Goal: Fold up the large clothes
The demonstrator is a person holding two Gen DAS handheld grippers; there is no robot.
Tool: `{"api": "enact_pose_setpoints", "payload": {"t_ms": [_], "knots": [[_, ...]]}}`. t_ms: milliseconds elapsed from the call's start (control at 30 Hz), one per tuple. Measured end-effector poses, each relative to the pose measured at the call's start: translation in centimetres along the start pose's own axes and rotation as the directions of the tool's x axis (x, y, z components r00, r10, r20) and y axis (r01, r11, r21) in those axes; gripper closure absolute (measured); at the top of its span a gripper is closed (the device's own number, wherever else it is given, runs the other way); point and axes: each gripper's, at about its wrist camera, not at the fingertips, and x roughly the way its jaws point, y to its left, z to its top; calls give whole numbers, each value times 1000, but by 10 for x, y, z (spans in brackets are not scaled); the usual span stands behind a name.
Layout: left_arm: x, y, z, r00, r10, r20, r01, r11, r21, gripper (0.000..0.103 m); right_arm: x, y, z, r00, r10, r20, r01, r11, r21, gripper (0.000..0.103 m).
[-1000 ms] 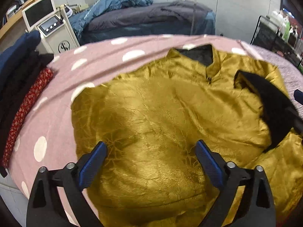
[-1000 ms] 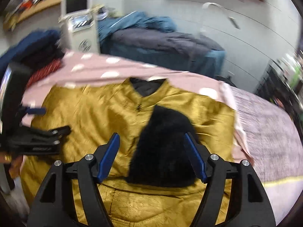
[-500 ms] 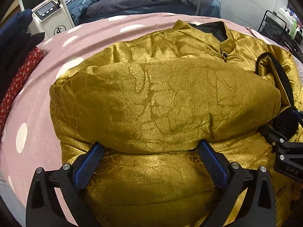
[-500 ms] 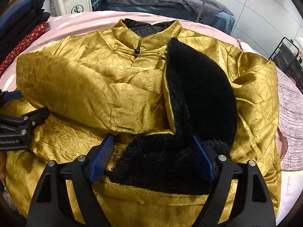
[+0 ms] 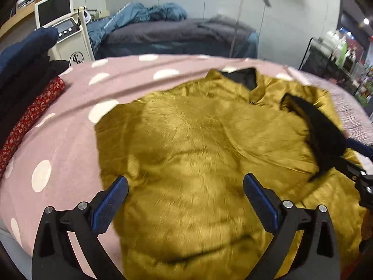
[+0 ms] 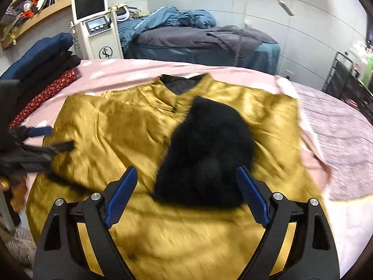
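Half a second back both my tongs were low against the golden jacket (image 5: 198,158), the puffed left sleeve filling the space just past my left fingers; now both have pulled up and away, and the whole garment lies below and ahead of them, a little blurred from the lift. Nothing came up with me, so both sleeves have been let go and are staying where I laid them.

The jacket rests on the pink spotted cover (image 5: 58,144), collar at the far side from my tongs, hem nearest me. Ahead of my left tongs (image 5: 185,204) the left sleeve lies folded across the chest as one broad gold mound. Ahead of my right tongs (image 6: 186,194) the right sleeve is turned in too, its black fur lining (image 6: 205,154) showing face up, the dark patch sitting between my blue fingers (image 6: 121,196) and just past them.

Both tongs are spread wide with nothing between the pads; the left pair hangs over the lower chest, the right pair over the hem side of the fur.

To my reading the sleeve step is done and the body is now a narrower block. Next I would likely take the hem and bring it toward the collar. The padding looks springy, so the sleeves may creep open again.

Far to my left sits a stack of folded clothes (image 6: 39,70).
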Motion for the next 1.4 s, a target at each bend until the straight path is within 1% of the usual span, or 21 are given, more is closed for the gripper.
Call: {"api": "enact_pose_setpoints", "payload": {"t_ms": [67, 133, 200, 267, 367, 467, 533, 633, 667, 733, 767, 867, 933, 1033, 1067, 1133, 1167, 1267, 1300, 1333, 1400], "knots": [[-15, 16, -14, 1000, -16, -3, 16, 1000, -26, 6, -10, -22, -15, 999, -8, -31, 9, 999, 53, 17], [-20, 32, -30, 999, -18, -36, 16, 998, -57, 6, -22, -51, -34, 998, -5, -70, 16, 989, 144, 17], [-24, 48, -49, 998, 3, -61, -8, 997, -81, 6, -36, -80, -51, 996, -10, -85, 30, 973, 228, 17], [-30, 62, -70, 995, 36, -94, -45, 994, -96, 6, -51, -104, -64, 997, -28, -79, 49, 960, 277, 17], [-37, 83, -93, 991, 33, -130, -52, 988, -143, 6, -68, -130, -81, 994, -47, -103, 76, 949, 305, 17], [-42, 93, -108, 989, -18, -148, -9, 984, -179, 9, -76, -147, -90, 991, -64, -117, 96, 953, 286, 17], [-45, 88, -111, 987, -58, -153, 37, 990, -133, 10, -81, -152, -96, 989, -62, -135, 96, 959, 266, 17], [-43, 72, -115, 976, -111, -188, 112, 994, -6, 14, -81, -161, -106, 980, -64, -189, 109, 965, 237, 17], [-41, 64, -118, 967, -136, -217, 149, 988, 44, 15, -82, -162, -110, 976, -61, -208, 108, 969, 222, 17], [-40, 54, -128, 951, -162, -265, 195, 975, 107, 22, -84, -164, -120, 970, -45, -238, 94, 975, 203, 17], [-41, 49, -135, 941, -179, -287, 224, 966, 131, 23, -87, -165, -126, 967, -38, -250, 89, 977, 194, 17], [-50, 37, -156, 923, -226, -313, 294, 937, 191, 23, -95, -172, -142, 959, -24, -281, 79, 980, 183, 17], [-54, 32, -168, 923, -229, -309, 305, 925, 225, 23, -98, -178, -154, 953, -2, -304, 64, 979, 195, 17], [-58, 28, -182, 929, -224, -294, 294, 930, 221, 23, -101, -183, -172, 938, 34, -346, 39, 979, 202, 28], [-57, 27, -183, 927, -228, -299, 297, 932, 209, 23, -105, -180, -175, 938, 37, -344, 31, 982, 188, 32], [-61, 26, -189, 910, -249, -331, 318, 932, 173, 24, -110, -175, -178, 934, 61, -353, 1, 985, 173, 40], [-66, 22, -193, 912, -247, -326, 317, 931, 182, 24, -112, -172, -180, 932, 74, -354, -13, 985, 170, 41], [-68, 18, -200, 909, -245, -337, 324, 924, 203, 24, -116, -167, -186, 931, 82, -355, -25, 987, 161, 44], [-65, 19, -200, 906, -240, -347, 320, 928, 193, 26, -117, -168, -187, 933, 84, -349, -25, 985, 170, 45], [-63, 21, -200, 899, -244, -363, 323, 930, 174, 32, -117, -169, -187, 936, 86, -343, -23, 983, 181, 46], [-61, 24, -203, 890, -256, -378, 330, 933, 144, 35, -119, -171, -187, 938, 92, -335, -21, 978, 208, 52]]}}
